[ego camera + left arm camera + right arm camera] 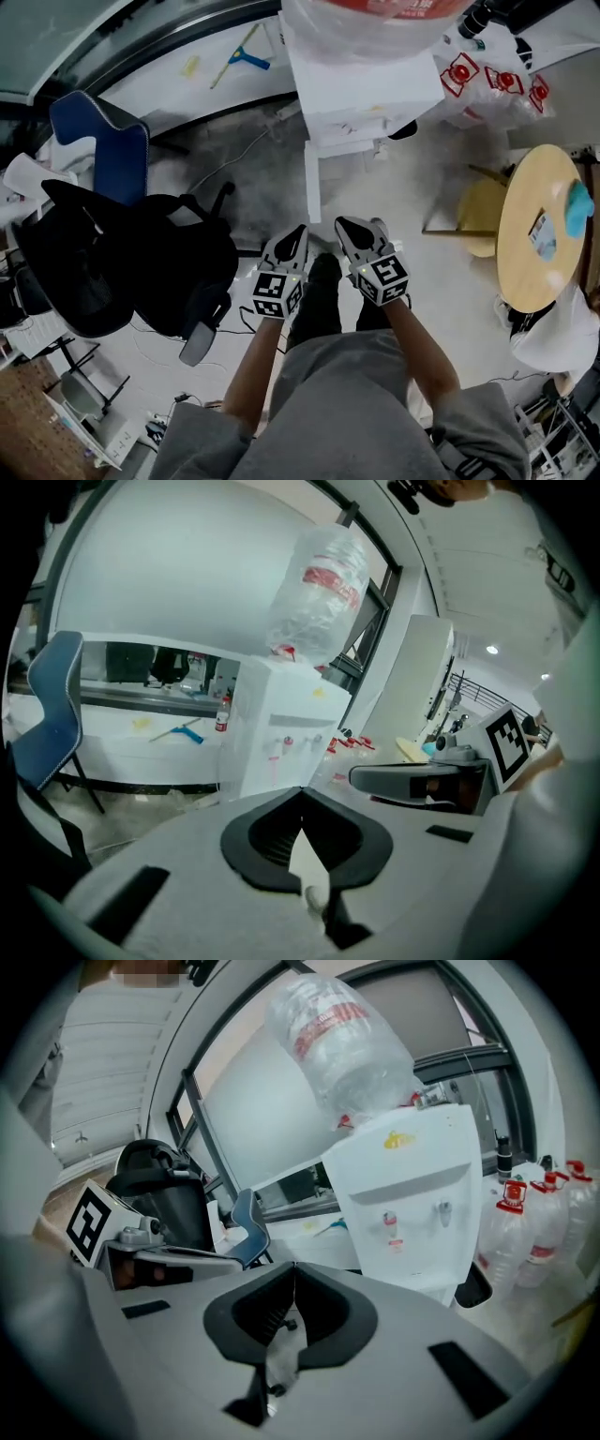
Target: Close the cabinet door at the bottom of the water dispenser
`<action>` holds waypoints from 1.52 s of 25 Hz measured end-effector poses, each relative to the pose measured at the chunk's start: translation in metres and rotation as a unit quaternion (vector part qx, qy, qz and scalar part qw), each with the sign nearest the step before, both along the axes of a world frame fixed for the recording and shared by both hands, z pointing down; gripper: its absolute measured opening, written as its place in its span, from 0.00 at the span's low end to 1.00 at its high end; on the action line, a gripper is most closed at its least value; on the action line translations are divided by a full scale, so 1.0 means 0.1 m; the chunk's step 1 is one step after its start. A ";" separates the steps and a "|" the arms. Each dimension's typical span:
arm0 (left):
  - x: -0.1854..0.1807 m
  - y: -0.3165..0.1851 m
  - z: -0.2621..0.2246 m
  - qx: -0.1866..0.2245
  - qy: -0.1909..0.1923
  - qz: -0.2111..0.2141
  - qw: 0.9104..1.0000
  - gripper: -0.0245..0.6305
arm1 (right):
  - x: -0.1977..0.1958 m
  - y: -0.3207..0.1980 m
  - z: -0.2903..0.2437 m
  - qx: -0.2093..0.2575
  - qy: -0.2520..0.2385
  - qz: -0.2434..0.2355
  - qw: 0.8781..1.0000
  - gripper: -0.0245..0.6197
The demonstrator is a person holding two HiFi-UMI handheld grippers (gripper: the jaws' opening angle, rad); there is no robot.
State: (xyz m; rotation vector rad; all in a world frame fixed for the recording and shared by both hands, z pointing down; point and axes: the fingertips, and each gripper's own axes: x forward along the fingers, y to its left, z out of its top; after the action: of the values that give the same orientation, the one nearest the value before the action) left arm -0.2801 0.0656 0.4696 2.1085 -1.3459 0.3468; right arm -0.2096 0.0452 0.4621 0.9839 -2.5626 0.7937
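- The water dispenser (pixel 361 84) stands ahead of both claws. Its bottom cabinet door (pixel 313 192) is open and swung out edge-on toward the person. In the head view the door's near edge lies just beyond the left claw (pixel 298 232).
- The left claw and the right claw (pixel 343 225) are both closed, tips together, gripping and touching nothing.
- A black office chair (pixel 141 272) and a blue chair (pixel 98 141) stand to the left, a round wooden table (pixel 534 225) to the right, and spare water bottles (pixel 492 84) beside the dispenser.

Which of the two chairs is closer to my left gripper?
The black office chair, on the floor just left of the left gripper. The blue chair stands farther away, beyond the black one.
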 end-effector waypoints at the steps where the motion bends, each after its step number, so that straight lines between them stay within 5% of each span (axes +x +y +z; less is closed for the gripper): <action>1: 0.01 -0.02 0.10 -0.005 0.001 -0.001 1.000 0.05 | 0.02 -0.01 0.10 -0.001 0.002 0.002 1.000 0.05; 38: -0.16 -0.29 2.96 -0.130 0.014 -0.002 0.991 0.05 | 0.44 -0.16 2.33 -0.078 -0.018 0.057 0.995 0.06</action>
State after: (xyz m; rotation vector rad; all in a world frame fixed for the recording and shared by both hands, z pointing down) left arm -0.2965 0.0364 0.7661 1.8869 -1.2177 0.4644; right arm -0.1660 0.0289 0.6947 1.0817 -2.4487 1.0340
